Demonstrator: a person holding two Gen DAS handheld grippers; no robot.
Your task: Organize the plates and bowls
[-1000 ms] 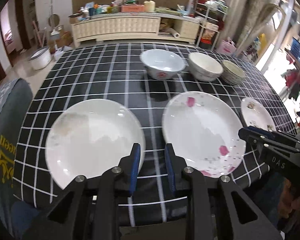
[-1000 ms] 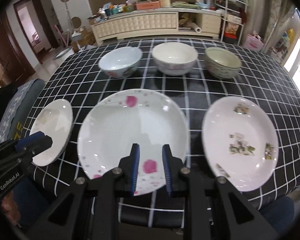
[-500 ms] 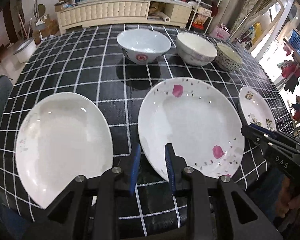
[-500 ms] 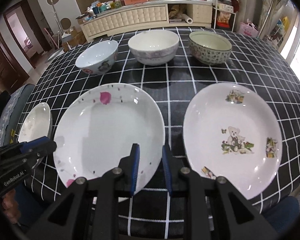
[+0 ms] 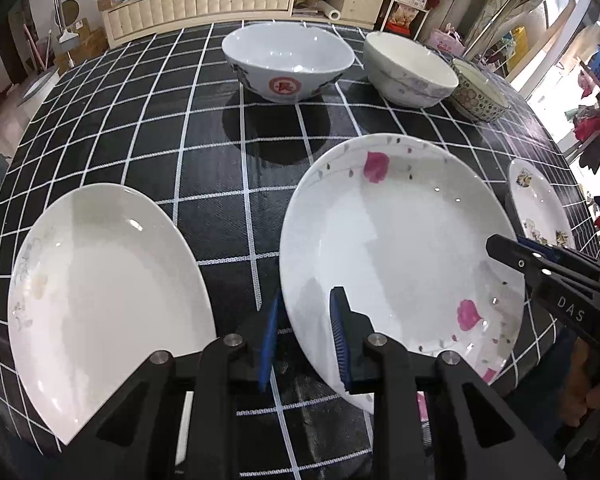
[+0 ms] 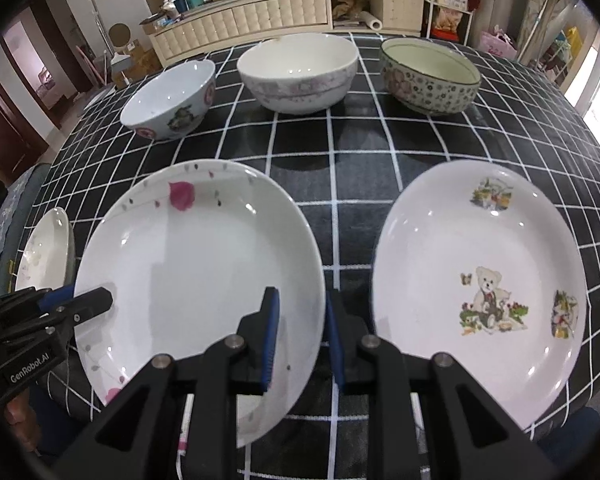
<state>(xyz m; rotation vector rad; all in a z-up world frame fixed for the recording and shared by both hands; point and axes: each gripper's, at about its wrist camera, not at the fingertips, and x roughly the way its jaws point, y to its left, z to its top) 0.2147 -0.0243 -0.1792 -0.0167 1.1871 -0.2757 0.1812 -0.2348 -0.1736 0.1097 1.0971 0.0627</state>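
A table [image 5: 204, 208] under a black cloth with a white grid carries everything. Nearest the tools lie three plates: a plain white plate [image 5: 100, 296], a pink-petal plate [image 6: 196, 280] and a teddy-bear plate [image 6: 480, 280]. Farther off stand a red-seal bowl [image 5: 286, 66], a white bowl [image 6: 298, 72] and a green-patterned bowl [image 6: 430, 76].

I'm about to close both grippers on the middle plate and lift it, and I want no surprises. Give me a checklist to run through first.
1. Left gripper straddles the petal plate's rim: ok.
2. Right gripper straddles the opposite rim: ok.
3. Pads pressing on the rim: not ok, both sets of jaws are open.
4. Plain plate and bear plate lie apart from the petal plate: ok.
5. Nothing lying on the petal plate: ok.
6. Outer fingers reach under the rim: cannot tell.
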